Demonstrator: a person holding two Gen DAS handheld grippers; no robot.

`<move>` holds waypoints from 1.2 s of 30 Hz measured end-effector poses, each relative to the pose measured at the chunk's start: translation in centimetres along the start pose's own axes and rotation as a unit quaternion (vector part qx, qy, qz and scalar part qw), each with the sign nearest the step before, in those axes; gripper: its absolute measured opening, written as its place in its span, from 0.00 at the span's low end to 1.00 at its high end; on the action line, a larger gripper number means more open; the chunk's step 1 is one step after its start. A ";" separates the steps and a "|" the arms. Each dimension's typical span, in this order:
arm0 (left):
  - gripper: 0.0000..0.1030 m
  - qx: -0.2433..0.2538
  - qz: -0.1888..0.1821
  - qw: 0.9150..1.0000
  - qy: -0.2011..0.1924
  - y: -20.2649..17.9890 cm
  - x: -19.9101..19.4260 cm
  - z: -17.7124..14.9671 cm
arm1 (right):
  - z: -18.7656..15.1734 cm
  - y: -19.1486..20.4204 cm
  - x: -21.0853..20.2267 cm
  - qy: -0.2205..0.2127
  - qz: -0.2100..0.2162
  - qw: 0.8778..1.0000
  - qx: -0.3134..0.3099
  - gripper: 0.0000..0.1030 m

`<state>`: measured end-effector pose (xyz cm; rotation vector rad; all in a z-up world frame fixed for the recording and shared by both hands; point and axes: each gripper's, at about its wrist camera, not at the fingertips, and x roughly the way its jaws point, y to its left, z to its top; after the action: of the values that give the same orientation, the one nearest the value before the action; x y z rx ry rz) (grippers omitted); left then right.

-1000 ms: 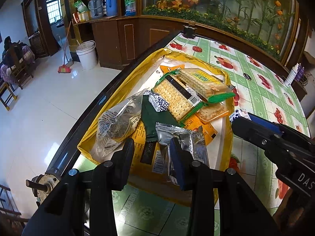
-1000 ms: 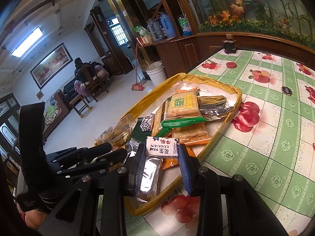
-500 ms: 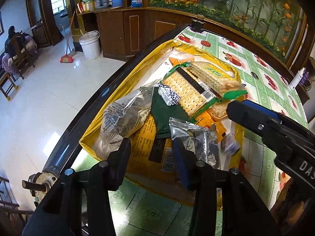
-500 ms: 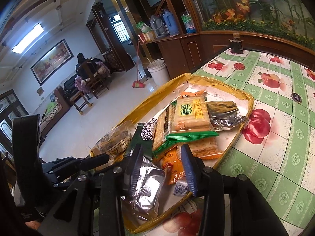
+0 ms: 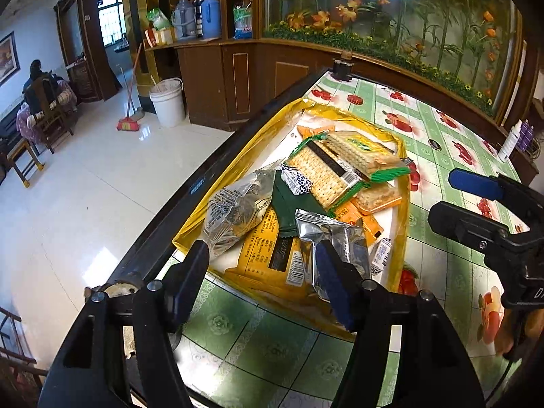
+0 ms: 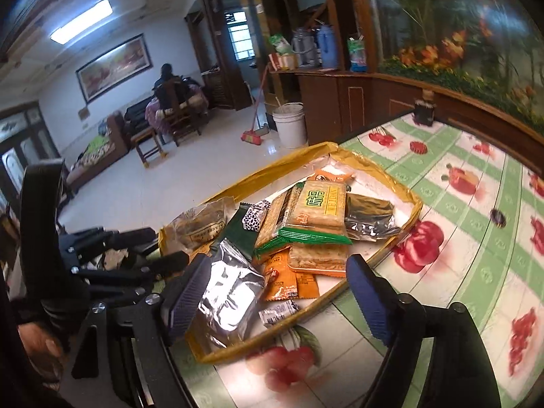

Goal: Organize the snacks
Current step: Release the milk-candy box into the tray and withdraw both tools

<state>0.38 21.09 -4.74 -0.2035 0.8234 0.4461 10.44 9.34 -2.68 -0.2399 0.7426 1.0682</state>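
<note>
A yellow-rimmed tray (image 5: pixel 403 204) (image 6: pixel 413 212) on the table holds several snacks: green cracker packs (image 5: pixel 340 166) (image 6: pixel 314 207), a silver foil pack (image 5: pixel 335 238) (image 6: pixel 227 295), orange packets (image 6: pixel 289 278), a clear bag (image 5: pixel 234 210) and a small white candy pack (image 5: pixel 380 255) (image 6: pixel 277 314). My left gripper (image 5: pixel 258 275) is open and empty at the tray's near edge. My right gripper (image 6: pixel 275 295) is open and empty, just above the tray's near corner; it also shows in the left wrist view (image 5: pixel 476 204).
The table has a green fruit-print cloth (image 6: pixel 476 238) and a dark edge (image 5: pixel 190 197) by the tray. A dark jar (image 6: pixel 424 112) stands at the far end, bottles (image 5: pixel 510 142) at the far right. A planter wall lies behind.
My right gripper let go of the small white candy pack, which now lies in the tray, and opened wider. Both grippers drew back a little.
</note>
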 end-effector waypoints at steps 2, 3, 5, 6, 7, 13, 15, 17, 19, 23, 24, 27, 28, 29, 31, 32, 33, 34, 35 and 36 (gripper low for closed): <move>0.68 0.003 0.000 1.000 -0.005 -0.2 -0.7 -0.3 | -0.2 0.2 -0.7 0.000 0.004 1.000 -0.022 0.82; 0.70 0.005 0.000 1.000 -0.006 -0.3 -1.0 -0.5 | -0.4 0.2 -1.0 0.002 0.006 1.000 -0.029 0.83; 0.70 0.011 -0.002 1.000 -0.009 -0.6 -1.6 -0.9 | -0.7 0.2 -1.5 0.005 0.009 0.999 -0.042 0.83; 0.70 0.015 0.001 1.000 -0.012 -0.7 -2.0 -1.1 | -0.9 0.3 -1.9 0.005 0.012 0.999 -0.048 0.83; 0.70 0.018 0.007 1.000 -0.015 -0.9 -2.3 -1.3 | -1.1 0.2 -2.2 0.005 0.016 0.998 -0.054 0.83; 0.70 0.033 0.018 0.999 -0.030 -1.5 -4.2 -2.6 | -2.1 0.6 -3.4 0.016 0.031 0.995 -0.097 0.84; 0.70 0.038 0.019 0.998 -0.035 -1.7 -4.8 -2.8 | -2.4 0.9 -3.6 0.019 0.036 0.993 -0.113 0.84; 0.70 0.043 0.020 0.998 -0.041 -1.9 -5.4 -3.1 | -2.6 1.5 -3.7 0.023 0.036 0.991 -0.130 0.84; 0.70 0.046 0.021 0.998 -0.046 -2.0 -6.0 -3.3 | -2.7 1.8 -3.7 0.028 0.037 0.988 -0.145 0.84; 0.70 0.047 0.018 0.997 -0.054 -2.2 -6.9 -3.5 | -2.9 2.9 -3.6 0.036 0.032 0.982 -0.183 0.84; 0.70 0.047 0.019 0.997 -0.056 -2.2 -7.1 -3.6 | -3.0 3.1 -3.6 0.037 0.029 0.980 -0.191 0.84; 0.70 0.050 0.021 0.997 -0.061 -2.4 -7.5 -3.7 | -3.2 3.7 -3.5 0.042 0.025 0.976 -0.211 0.84; 0.70 0.052 0.022 0.996 -0.062 -2.4 -7.5 -3.7 | -3.2 3.8 -3.4 0.042 0.024 0.975 -0.216 0.84; 0.70 0.054 0.023 0.996 -0.063 -2.5 -7.6 -3.8 | -3.3 3.9 -3.4 0.042 0.023 0.974 -0.221 0.84; 0.70 0.058 0.024 0.996 -0.064 -2.6 -7.7 -3.9 | -3.4 4.0 -3.4 0.042 0.024 0.973 -0.226 0.84; 0.70 0.058 0.024 0.996 -0.064 -2.6 -7.7 -4.0 | -3.4 4.0 -3.3 0.041 0.025 0.973 -0.228 0.84; 0.70 0.059 0.024 0.996 -0.064 -2.6 -7.8 -4.1 | -3.4 3.9 -3.3 0.041 0.026 0.972 -0.228 0.84; 0.70 0.059 0.024 0.996 -0.064 -2.6 -7.8 -4.1 | -3.4 3.9 -3.3 0.040 0.027 0.972 -0.229 0.84; 0.70 0.059 0.026 0.996 -0.064 -2.6 -7.8 -4.1 | -3.4 3.9 -3.2 0.041 0.028 0.972 -0.230 0.84; 0.70 0.059 0.029 0.996 -0.064 -2.7 -7.8 -4.1 | -3.4 3.8 -3.1 0.041 0.028 0.972 -0.231 0.84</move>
<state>-5.77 14.90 -1.65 -0.0403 0.7285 0.4588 4.83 7.24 -2.51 -0.6670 0.5672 1.2837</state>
